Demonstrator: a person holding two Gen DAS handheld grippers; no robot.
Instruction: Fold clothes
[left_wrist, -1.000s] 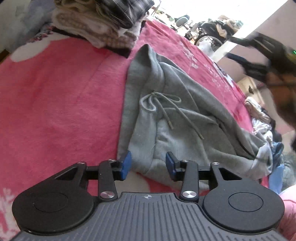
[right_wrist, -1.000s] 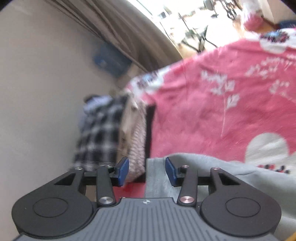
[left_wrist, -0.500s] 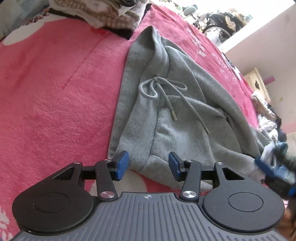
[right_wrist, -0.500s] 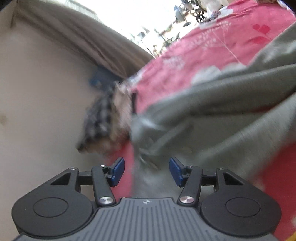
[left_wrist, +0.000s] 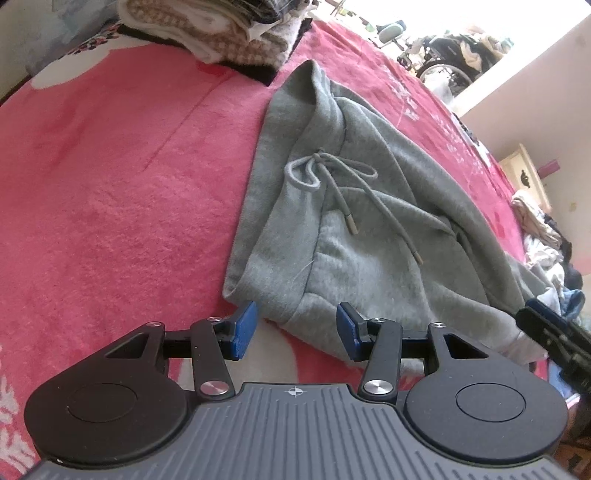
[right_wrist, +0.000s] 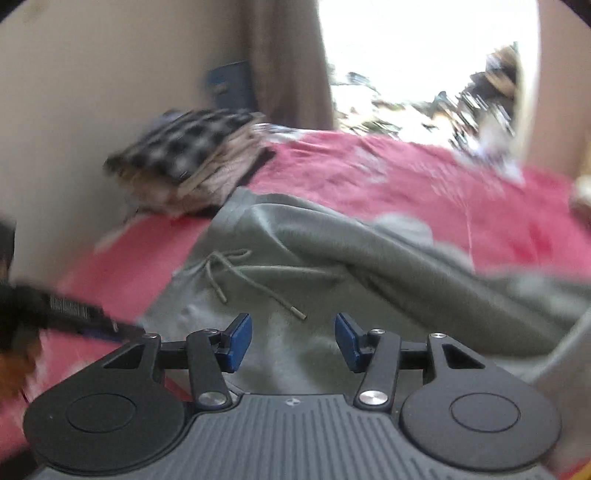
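Grey sweatpants (left_wrist: 369, 258) with a tied drawstring (left_wrist: 332, 177) lie spread on a pink blanket (left_wrist: 110, 184). My left gripper (left_wrist: 295, 325) is open just in front of the near waistband corner. That corner reaches between the blue pads (left_wrist: 243, 325), which do not press on it. My right gripper (right_wrist: 293, 332) hovers over the same sweatpants (right_wrist: 369, 258) below the drawstring (right_wrist: 229, 266). Its jaws are closing, with grey cloth lying under the gap and nothing pinched. The right gripper's tip (left_wrist: 546, 325) also shows at the sweatpants' far end. The right wrist view is blurred.
A stack of folded clothes (left_wrist: 221, 33), topped by a checked piece (right_wrist: 192, 155), sits on the blanket by the wall. More loose clothing (left_wrist: 546, 236) is piled past the bed's far side. A bright window and a curtain (right_wrist: 288, 74) stand behind.
The right gripper swung and rolled from facing the wall and the stack to over the sweatpants. The left gripper dropped slightly closer to the waistband corner.
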